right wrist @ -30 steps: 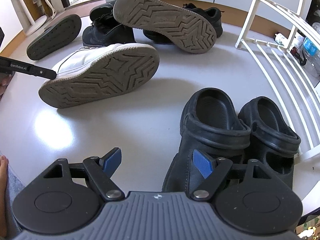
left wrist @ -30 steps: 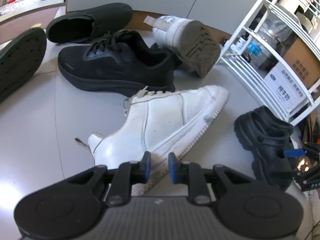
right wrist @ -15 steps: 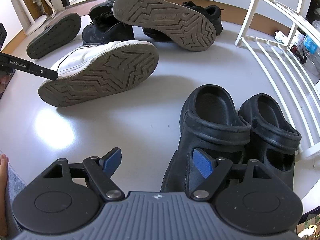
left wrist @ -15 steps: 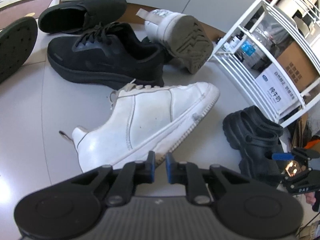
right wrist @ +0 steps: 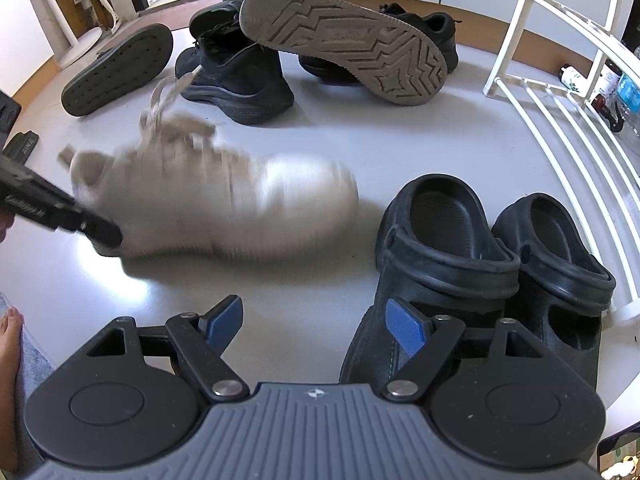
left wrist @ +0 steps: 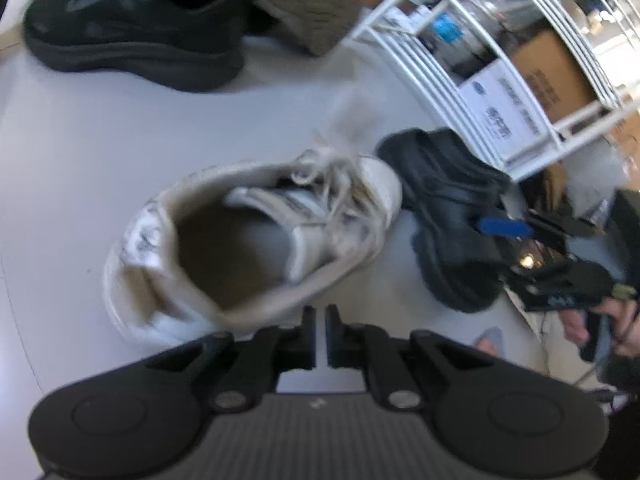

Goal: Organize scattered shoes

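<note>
A white sneaker (left wrist: 248,236) stands upright on the grey floor, blurred by motion, with its opening towards the left wrist camera. In the right wrist view the white sneaker (right wrist: 224,200) points its toe at a pair of black clogs (right wrist: 440,232). My left gripper (left wrist: 321,320) is shut, its tips at the sneaker's near sole edge by the heel, with only a thin slit between them. My right gripper (right wrist: 314,316) hangs open just behind the left clog's heel strap, holding nothing. The second white sneaker (right wrist: 344,44) leans sole-up at the back.
A white wire rack (right wrist: 560,112) holding bottles and boxes stands on the right, beside the clogs. Black sneakers (right wrist: 240,76), another black shoe (right wrist: 432,36) and an upturned black slipper (right wrist: 120,68) lie at the back. A person's bare foot (right wrist: 10,328) shows at the left edge.
The white sneaker has flipped from lying on its side to upright and slid towards the clogs. My left gripper's fingers closed and followed it. The right gripper stayed put.
</note>
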{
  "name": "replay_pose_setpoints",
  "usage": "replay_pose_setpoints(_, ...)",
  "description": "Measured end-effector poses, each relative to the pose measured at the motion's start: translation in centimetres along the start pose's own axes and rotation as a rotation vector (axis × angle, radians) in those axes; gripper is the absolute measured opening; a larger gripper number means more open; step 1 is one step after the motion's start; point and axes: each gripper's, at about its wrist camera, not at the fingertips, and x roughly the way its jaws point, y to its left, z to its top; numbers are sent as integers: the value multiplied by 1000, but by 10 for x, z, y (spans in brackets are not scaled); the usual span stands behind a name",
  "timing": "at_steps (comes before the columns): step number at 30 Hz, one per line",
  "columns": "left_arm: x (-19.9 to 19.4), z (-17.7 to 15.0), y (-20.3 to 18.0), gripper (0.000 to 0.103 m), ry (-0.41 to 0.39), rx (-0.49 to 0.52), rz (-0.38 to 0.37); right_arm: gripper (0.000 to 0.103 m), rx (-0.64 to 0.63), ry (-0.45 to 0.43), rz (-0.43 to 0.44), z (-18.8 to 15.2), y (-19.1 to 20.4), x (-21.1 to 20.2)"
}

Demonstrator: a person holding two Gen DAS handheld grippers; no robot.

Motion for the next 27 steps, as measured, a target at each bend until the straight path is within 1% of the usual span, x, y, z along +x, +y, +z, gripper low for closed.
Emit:
replay_pose_setpoints(1,-9,4,-4,9,-29,31,20,83,1,0,0,0,0,0)
replay_pose_setpoints(3,-24,11,-7,12,-80,59,36,83,4,1,0,-1,-1,0)
replay_pose_setpoints(4,-29,13,-9,21,-105,79,57,83,5,2,0,-2,-2,-1)
replay_pose_setpoints(5,-36,16,-11,27,-136,105,88,83,7,2,0,-2,-2,-1)
replay_pose_setpoints(6,-39,18,-11,40,-157,125,116,83,8,3,1,-3,-2,-1)
replay_pose_setpoints(7,-43,20,-11,48,-184,143,153,83,10,3,1,-3,-3,-1)
replay_pose_setpoints(8,-45,22,-9,49,-198,149,175,83,11,4,1,-4,-3,-1)
replay_pose_setpoints(11,-43,25,-4,52,-191,142,190,83,15,5,1,-5,-4,-2)
replay_pose_setpoints(13,-37,23,-5,54,-175,146,184,83,18,6,1,-6,-5,-2)
replay_pose_setpoints(15,-32,19,-5,55,-165,141,165,83,19,8,2,-7,-5,-2)
replay_pose_setpoints(18,-20,15,-7,56,-129,145,121,83,17,15,5,-7,-5,0)
replay_pose_setpoints(19,-15,15,-8,58,-118,151,119,83,16,16,6,-7,-4,0)
replay_pose_setpoints(21,-9,14,-9,58,-111,156,126,83,17,16,8,-6,-4,1)
replay_pose_setpoints(22,-9,12,-9,55,-107,154,122,83,18,16,9,-6,-4,1)
replay_pose_setpoints(23,-7,12,-9,55,-100,153,115,83,17,16,10,-6,-3,1)
replay_pose_setpoints(27,-3,5,-8,48,-82,142,85,83,14,18,15,-6,-2,3)
